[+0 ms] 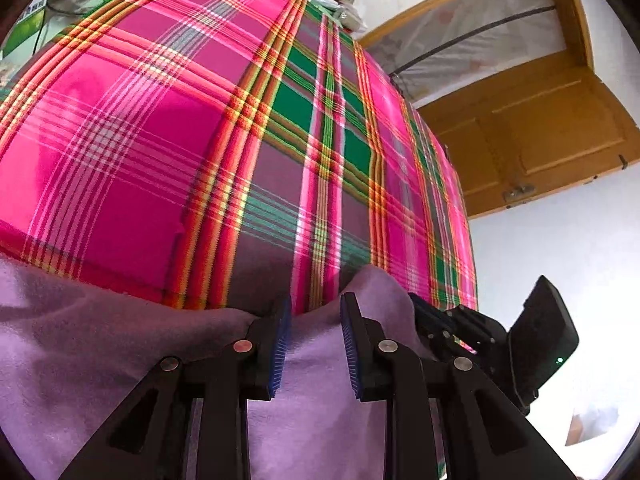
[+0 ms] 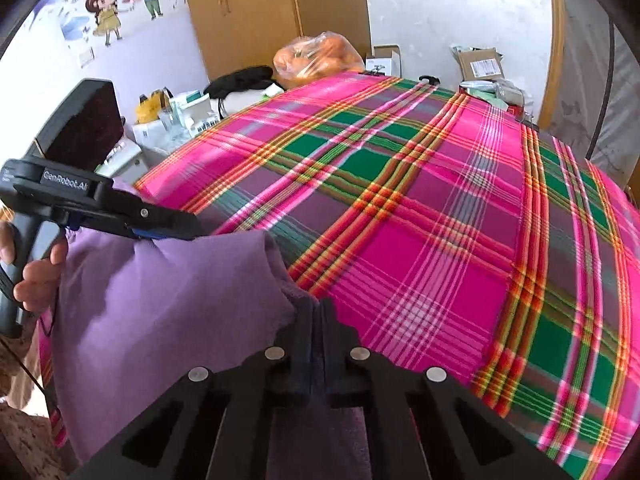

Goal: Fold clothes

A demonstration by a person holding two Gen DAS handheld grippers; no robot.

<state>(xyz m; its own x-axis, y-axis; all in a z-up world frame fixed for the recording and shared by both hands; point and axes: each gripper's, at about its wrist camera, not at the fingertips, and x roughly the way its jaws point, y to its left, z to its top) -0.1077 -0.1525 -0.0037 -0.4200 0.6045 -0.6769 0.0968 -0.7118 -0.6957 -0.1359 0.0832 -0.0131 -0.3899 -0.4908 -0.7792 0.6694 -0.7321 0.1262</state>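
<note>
A purple garment (image 1: 100, 352) hangs at the near edge of a bed covered in a pink and green plaid sheet (image 1: 160, 140). My left gripper (image 1: 315, 312) has its blue pads pressed on a bunched fold of this cloth. The right wrist view shows the purple garment (image 2: 172, 312) stretched between both tools. There my right gripper (image 2: 318, 312) is shut on its right corner, and the left gripper (image 2: 176, 230) pinches the left corner. A hand (image 2: 36, 280) grips the left tool's handle. The right gripper (image 1: 416, 300) shows just right of the left one.
The plaid sheet (image 2: 420, 240) spreads wide ahead. A wooden door (image 1: 540, 132) stands to the right and a wardrobe (image 2: 256, 12) at the back. An orange bag (image 2: 320, 60), a cardboard box (image 2: 480, 64) and bottles and boxes (image 2: 180, 116) crowd the far side.
</note>
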